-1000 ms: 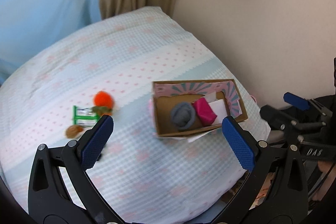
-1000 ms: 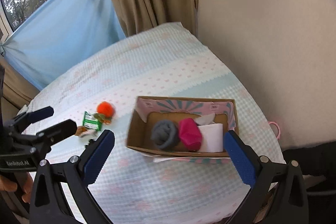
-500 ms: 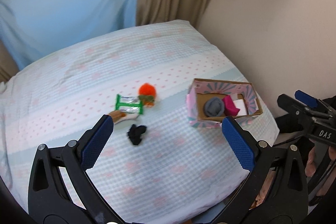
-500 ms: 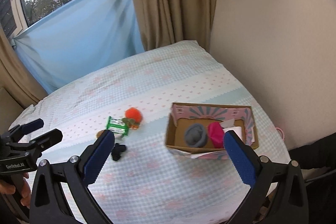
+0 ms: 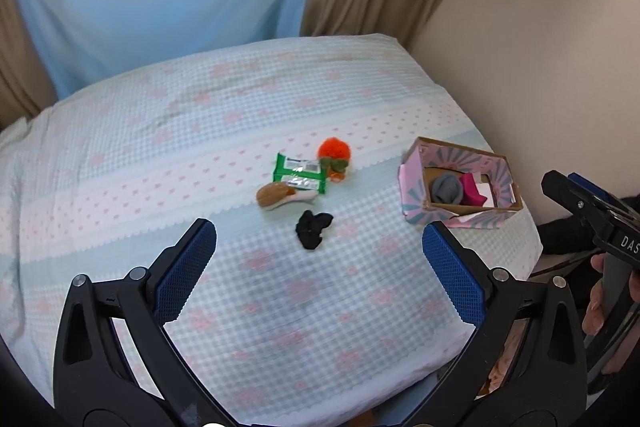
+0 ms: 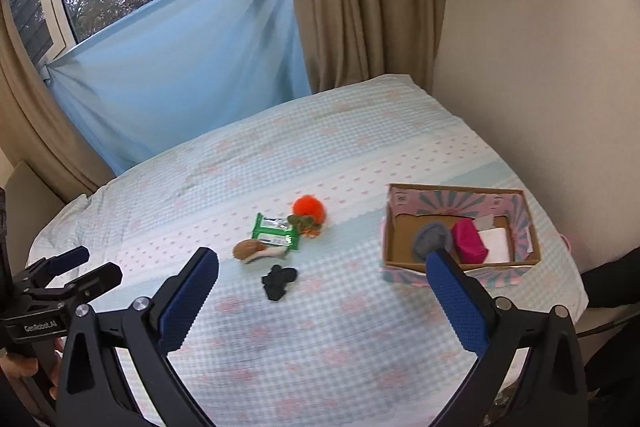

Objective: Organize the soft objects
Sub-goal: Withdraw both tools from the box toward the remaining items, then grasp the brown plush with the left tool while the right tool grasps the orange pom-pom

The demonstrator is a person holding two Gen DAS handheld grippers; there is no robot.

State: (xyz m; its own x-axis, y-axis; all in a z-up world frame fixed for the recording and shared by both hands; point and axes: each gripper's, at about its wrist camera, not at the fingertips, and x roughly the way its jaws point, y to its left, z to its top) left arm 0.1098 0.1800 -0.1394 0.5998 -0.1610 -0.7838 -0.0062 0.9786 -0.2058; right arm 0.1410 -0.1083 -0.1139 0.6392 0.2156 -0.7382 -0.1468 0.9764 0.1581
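Left gripper (image 5: pixel 319 253): jaws spread wide, empty, held above the near edge of the bed.
Right gripper (image 6: pixel 322 281): jaws spread wide, empty, also above the near part of the bed.
Bed (image 5: pixel 168 155): checked blue-and-pink cover.
Black cloth (image 5: pixel 313 228): crumpled on the bed, nearest the grippers.
Brown-and-white soft toy (image 5: pixel 280 195): just beyond the black cloth.
Green packet (image 5: pixel 300 177): touching that toy.
Orange pom-pom (image 5: pixel 334 151): beside the packet, farther back.
Cardboard box (image 6: pixel 524 223): to the right, holding a grey roll (image 6: pixel 430 239), a pink bundle (image 6: pixel 469 245) and a white piece (image 6: pixel 495 246).
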